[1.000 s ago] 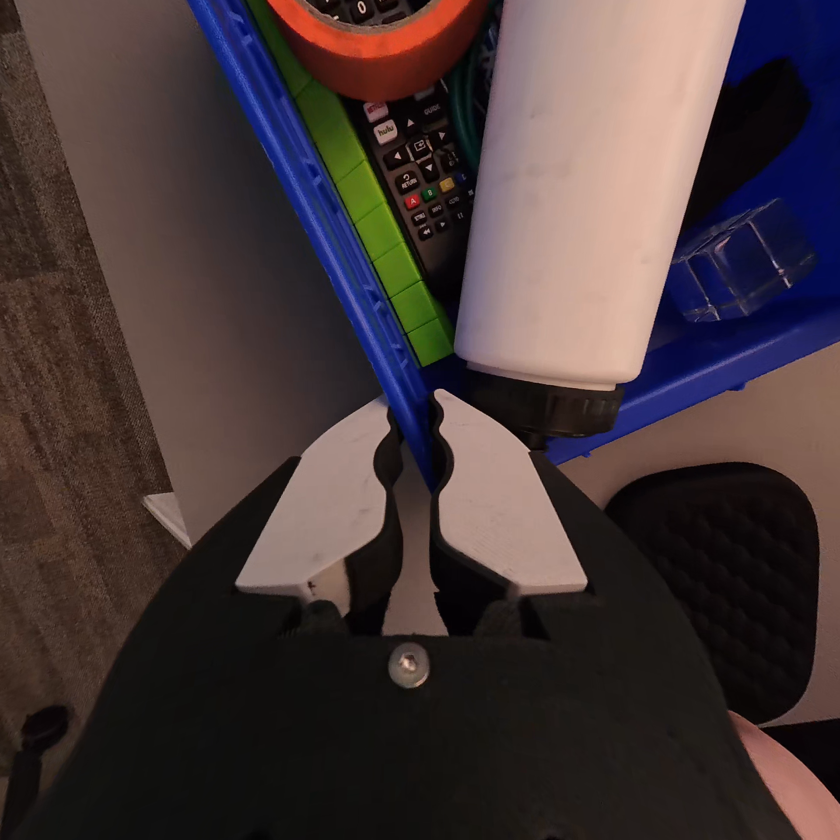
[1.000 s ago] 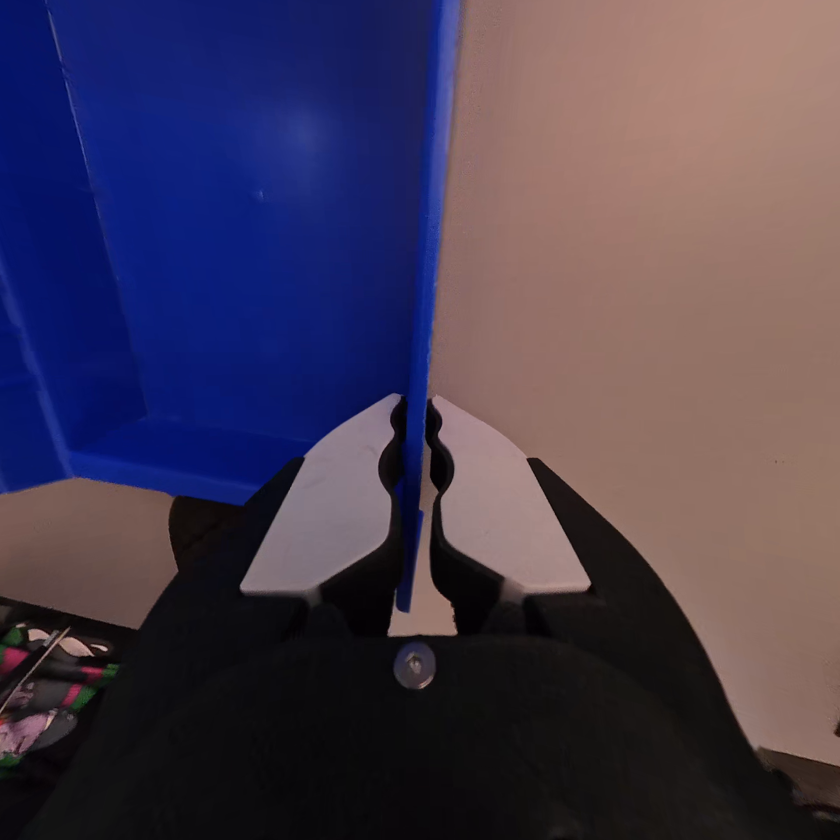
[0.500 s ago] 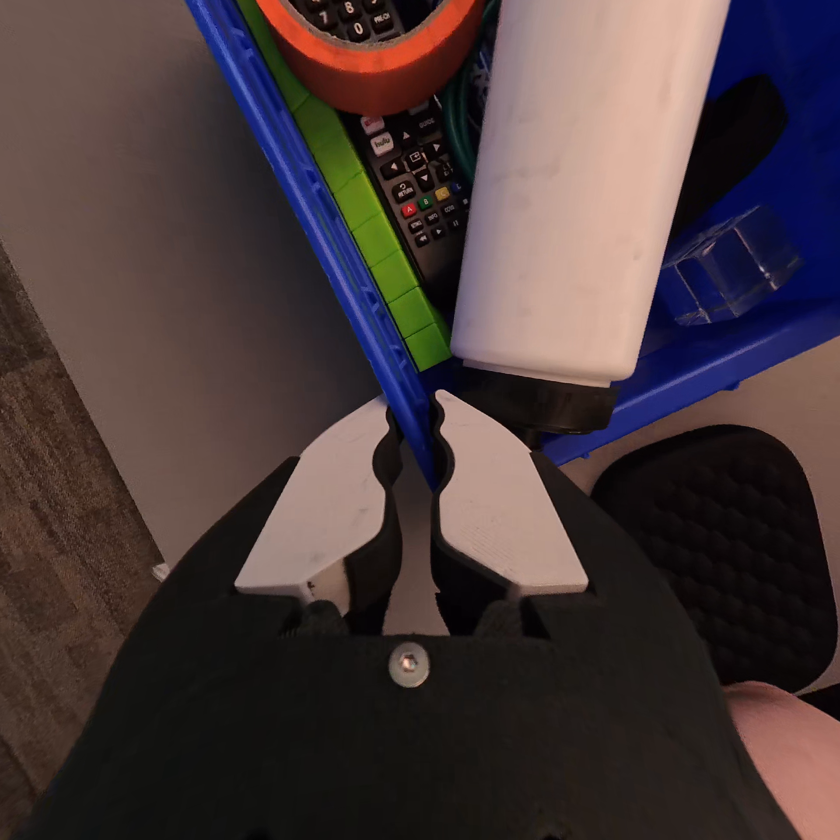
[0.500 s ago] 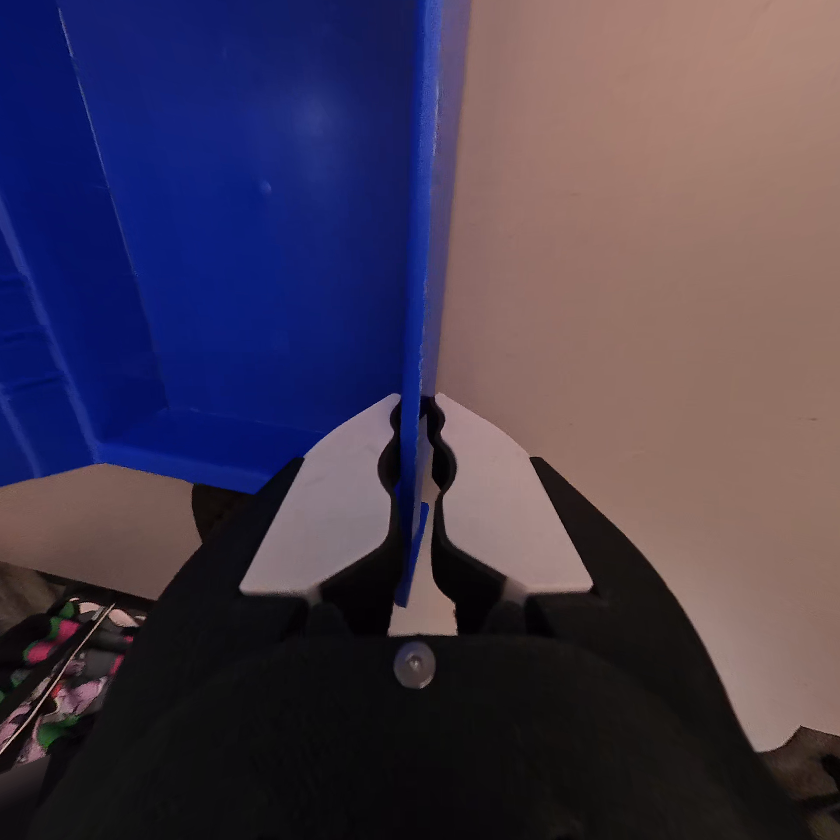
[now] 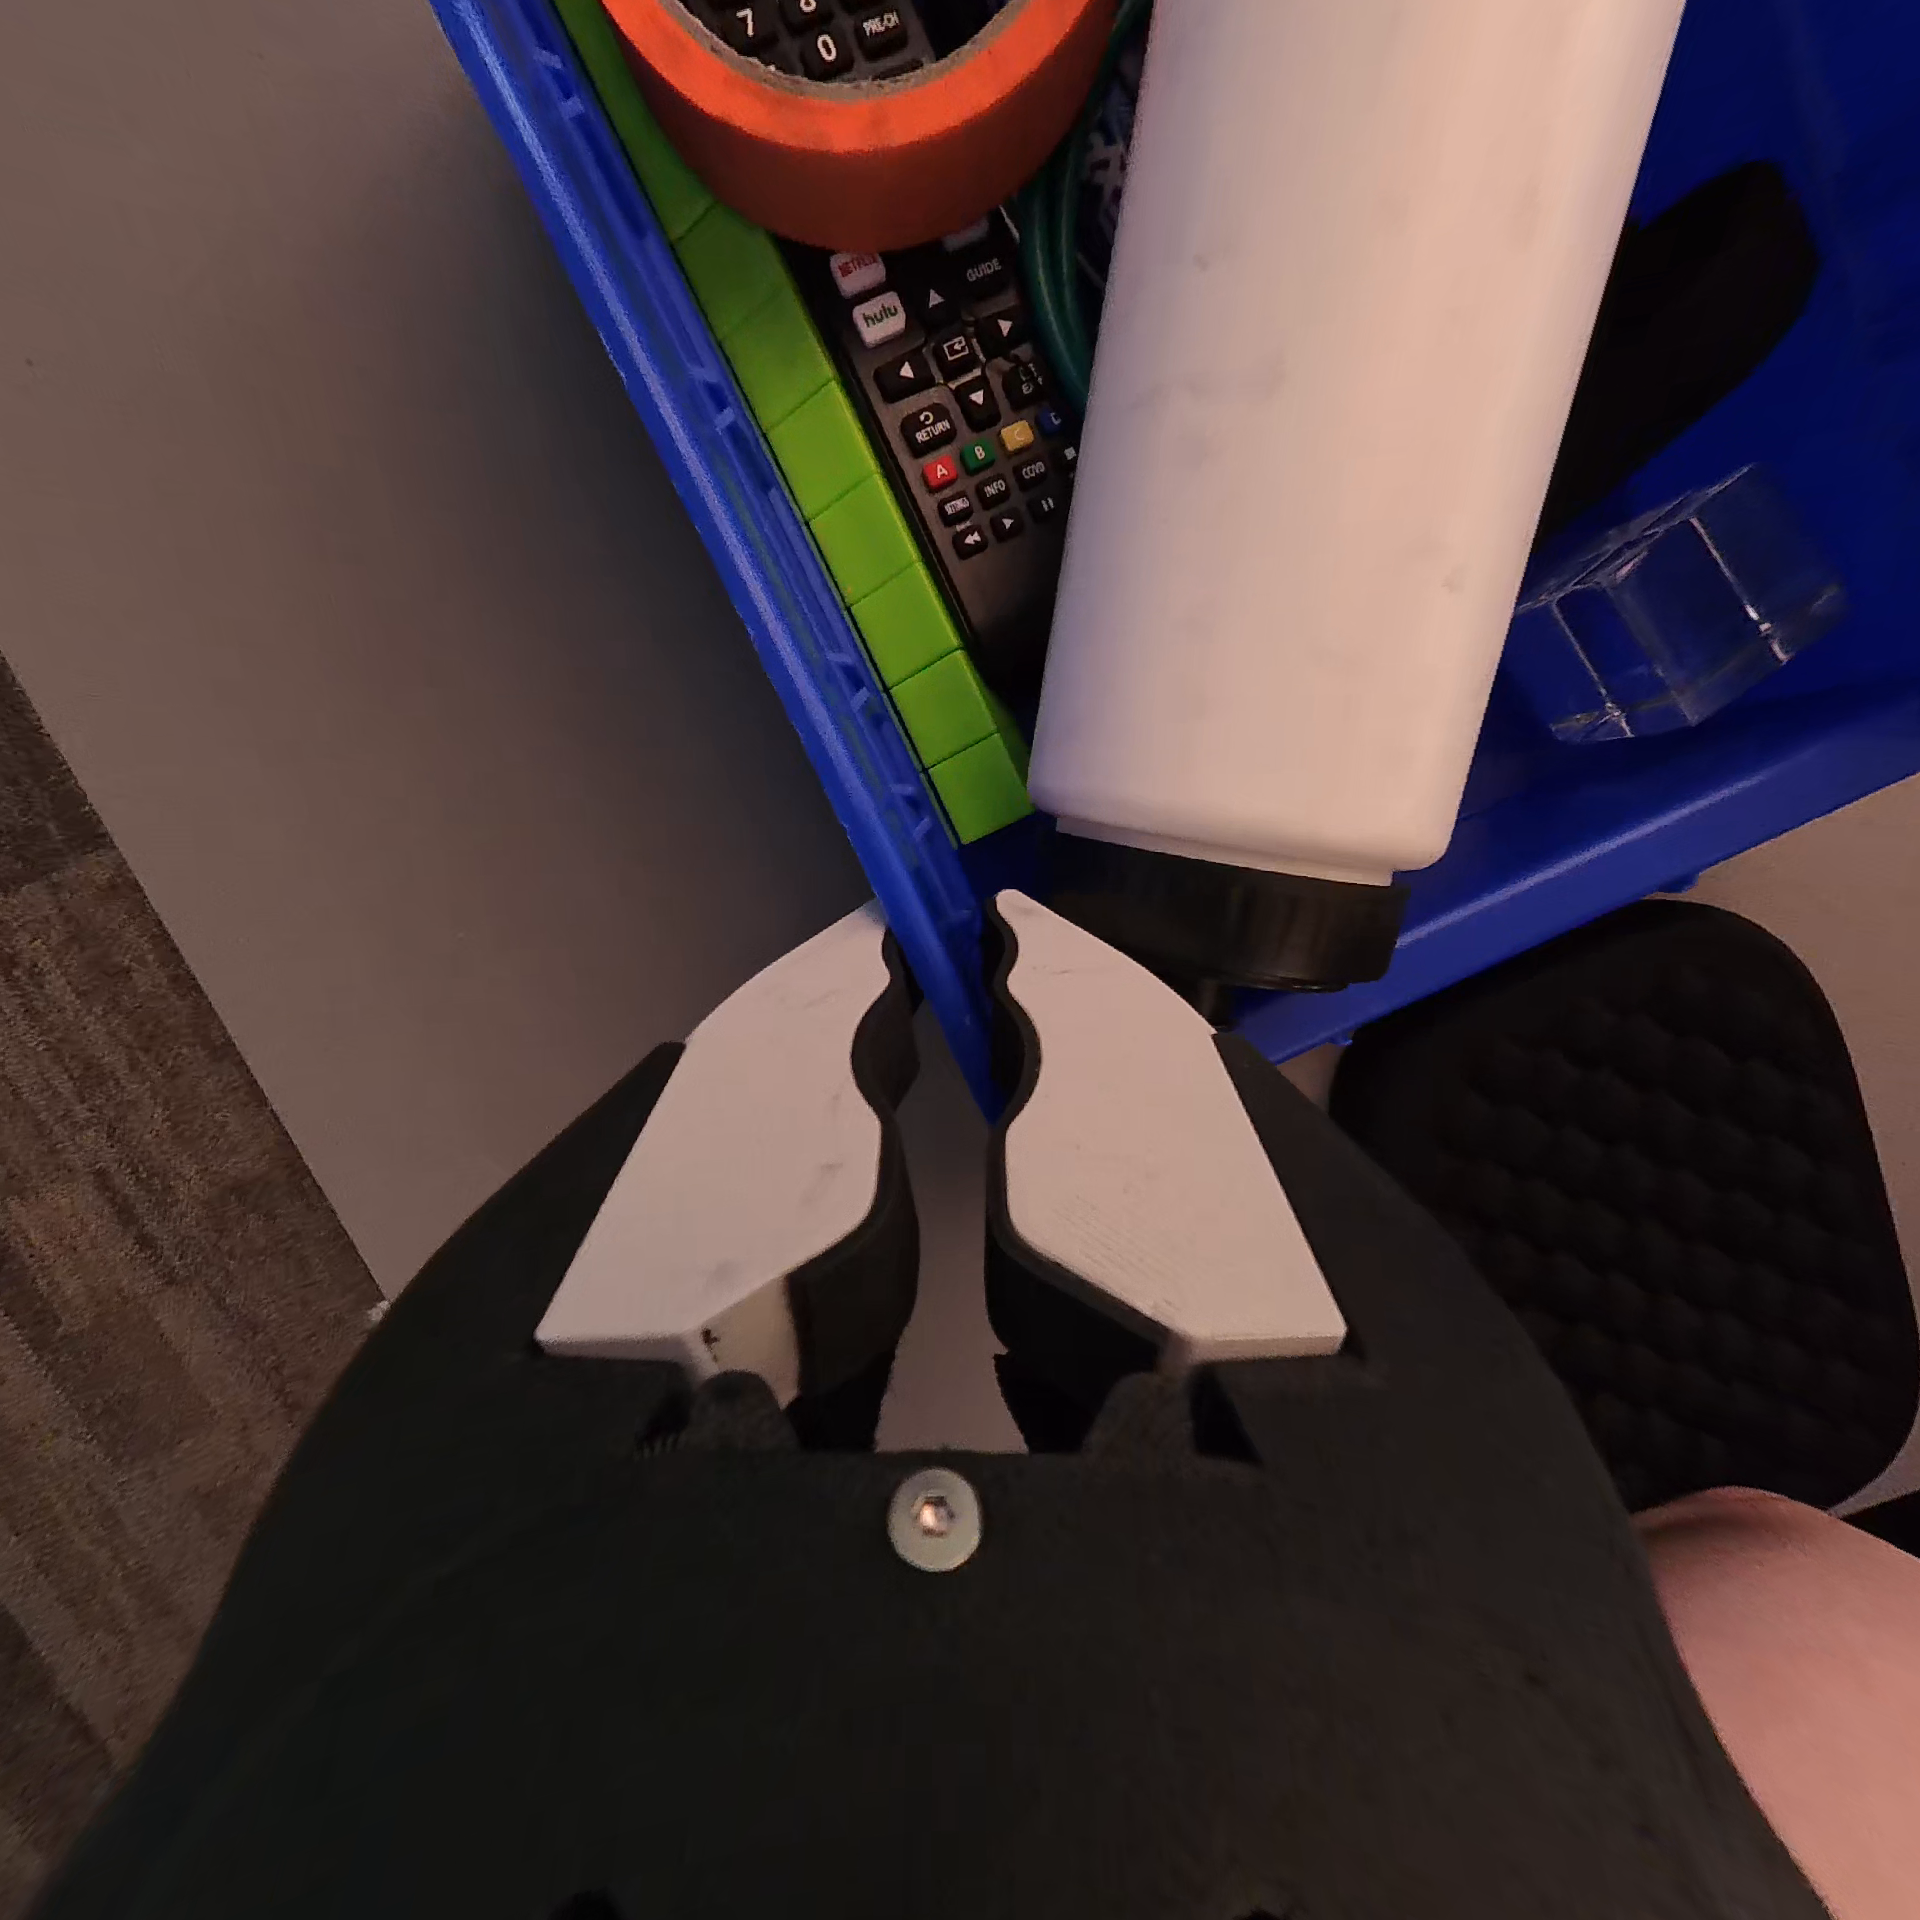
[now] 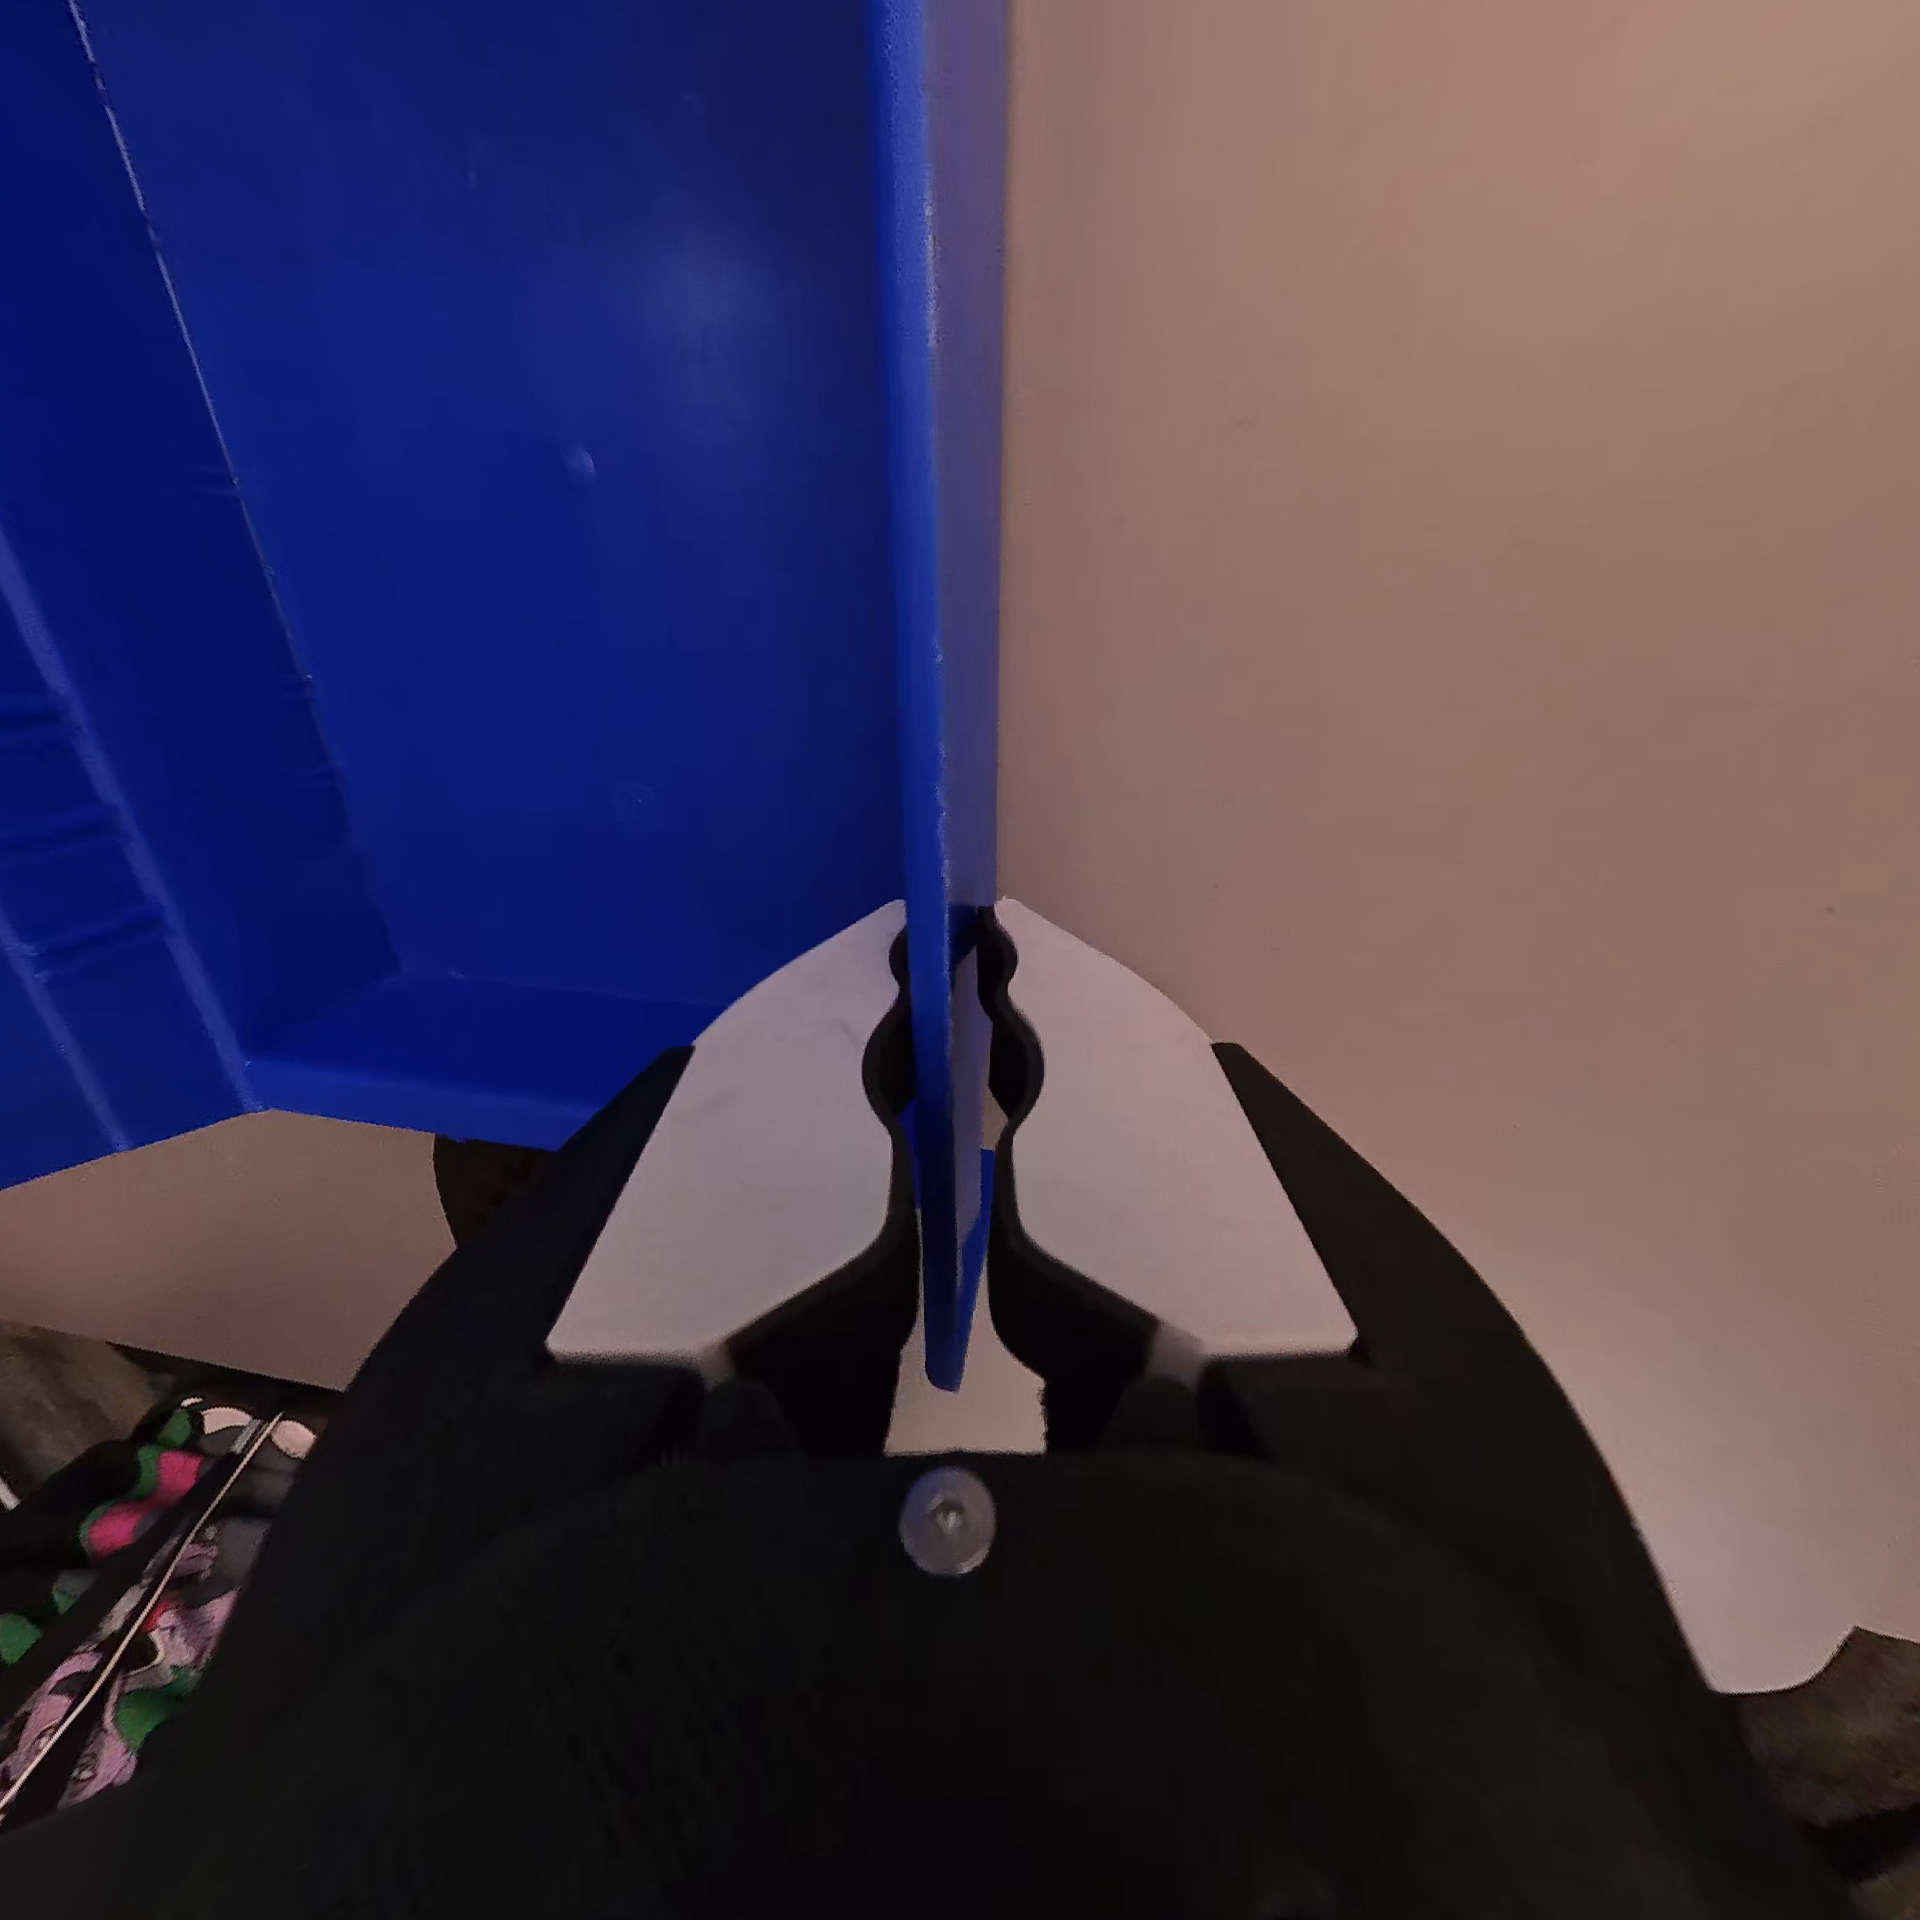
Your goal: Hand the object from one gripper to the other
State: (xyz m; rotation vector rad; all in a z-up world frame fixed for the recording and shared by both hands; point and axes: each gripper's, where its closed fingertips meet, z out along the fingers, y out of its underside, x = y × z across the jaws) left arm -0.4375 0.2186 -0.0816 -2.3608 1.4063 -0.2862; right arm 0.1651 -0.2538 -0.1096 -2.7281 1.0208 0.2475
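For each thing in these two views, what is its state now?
left tongs: shut on the blue bin wall.
right tongs: shut on the opposite wall.
blue bin: gripped on two sides.
white bottle: lying in the bin, black cap on.
orange tape roll: resting on the remote.
clear block: lying in the bin.

Dim, warm light here, with a soft sheen on the blue bin. Wide-angle bending at the edges, slight blur throughout, deep shadow low down.
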